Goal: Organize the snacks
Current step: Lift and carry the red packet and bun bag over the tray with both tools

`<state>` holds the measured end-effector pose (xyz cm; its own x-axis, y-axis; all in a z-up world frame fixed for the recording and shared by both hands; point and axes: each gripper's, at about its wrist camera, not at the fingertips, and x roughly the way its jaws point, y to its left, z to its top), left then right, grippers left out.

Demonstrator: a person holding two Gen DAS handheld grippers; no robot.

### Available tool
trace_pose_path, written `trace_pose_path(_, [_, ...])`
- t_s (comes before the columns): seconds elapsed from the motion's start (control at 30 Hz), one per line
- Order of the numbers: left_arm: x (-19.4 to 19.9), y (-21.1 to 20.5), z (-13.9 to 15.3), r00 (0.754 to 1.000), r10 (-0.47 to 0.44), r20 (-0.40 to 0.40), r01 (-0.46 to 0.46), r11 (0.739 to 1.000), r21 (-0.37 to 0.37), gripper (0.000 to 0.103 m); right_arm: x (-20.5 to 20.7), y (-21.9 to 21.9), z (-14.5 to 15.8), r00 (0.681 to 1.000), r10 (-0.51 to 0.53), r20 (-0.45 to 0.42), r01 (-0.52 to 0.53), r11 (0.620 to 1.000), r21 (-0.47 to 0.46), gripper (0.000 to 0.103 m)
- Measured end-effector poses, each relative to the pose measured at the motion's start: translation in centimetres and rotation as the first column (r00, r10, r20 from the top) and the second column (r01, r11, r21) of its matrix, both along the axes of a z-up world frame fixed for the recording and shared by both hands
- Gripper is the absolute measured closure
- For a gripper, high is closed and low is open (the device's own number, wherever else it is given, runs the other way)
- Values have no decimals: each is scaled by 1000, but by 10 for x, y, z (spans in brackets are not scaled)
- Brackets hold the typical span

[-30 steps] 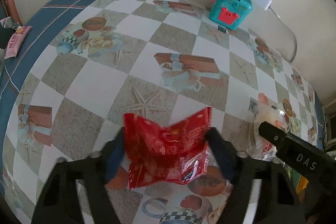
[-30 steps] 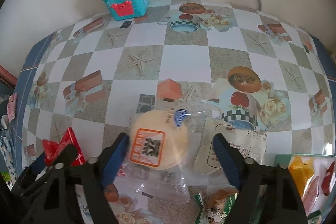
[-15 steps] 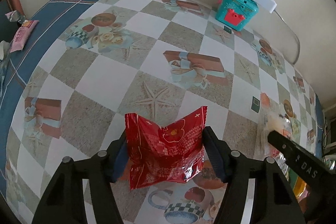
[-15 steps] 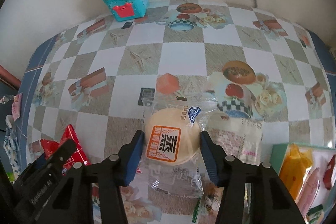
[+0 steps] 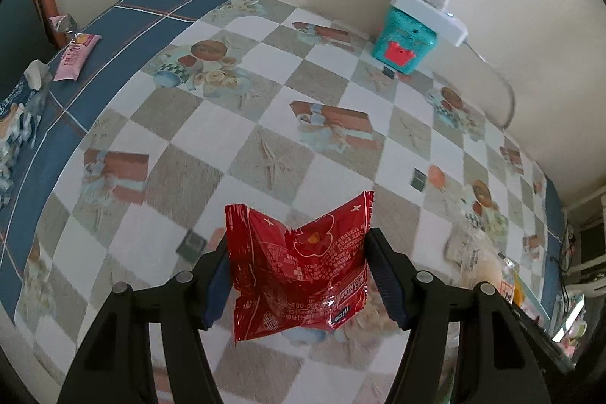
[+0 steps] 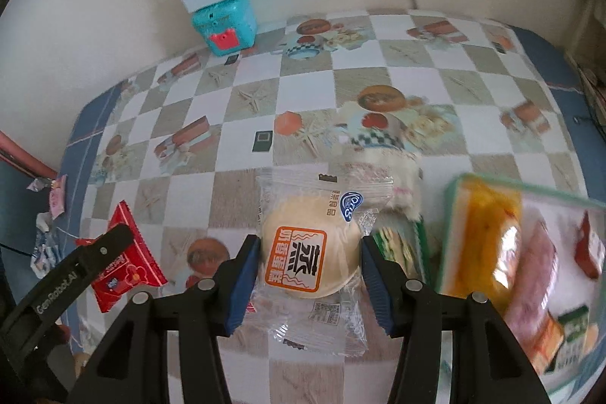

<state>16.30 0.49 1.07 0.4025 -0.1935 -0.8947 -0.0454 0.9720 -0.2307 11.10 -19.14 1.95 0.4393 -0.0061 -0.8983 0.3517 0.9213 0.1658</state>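
Right wrist view: the right gripper (image 6: 310, 262), wide a second ago, has closed on the round bun packet (image 6: 311, 252) and raised it beside the snack tray (image 6: 452, 222). Left gripper (image 5: 297, 275) stays clamped on the red snack packet (image 5: 299, 264), lifted off the tabletop (image 5: 235, 124); both look ready for sorting.

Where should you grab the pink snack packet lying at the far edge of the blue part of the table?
Probably across the middle of the pink packet, from above. It lies flat and is long and narrow, so fingers closing on its two long sides would fit around it. Its crinkled end looks too floppy to hold well.
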Motion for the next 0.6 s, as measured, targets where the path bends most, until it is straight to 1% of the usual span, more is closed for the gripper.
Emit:
trace_pose_path(0.13, [-15,1,14,1000,13,15,-13,1000,-12,35,-32,-2,9,998,-55,33,56,998,-9,47])
trace_pose_path(0.33, [-36,0,34,998,18,53,-17,1000,-22,35,-79,-13,14,982,-165,90,169,985,-33,47])
trace_pose_path(0.43, [-46,-4,40,998,14,64,-13,1000,-19,35,-98,-25,15,969,-219,112,220,976,0,47])
trace_pose_path(0.6, [-58,-18,51,997,-4,81,8,999,-40,35,-126,-53,16,942,-306,134,303,952,44,47])
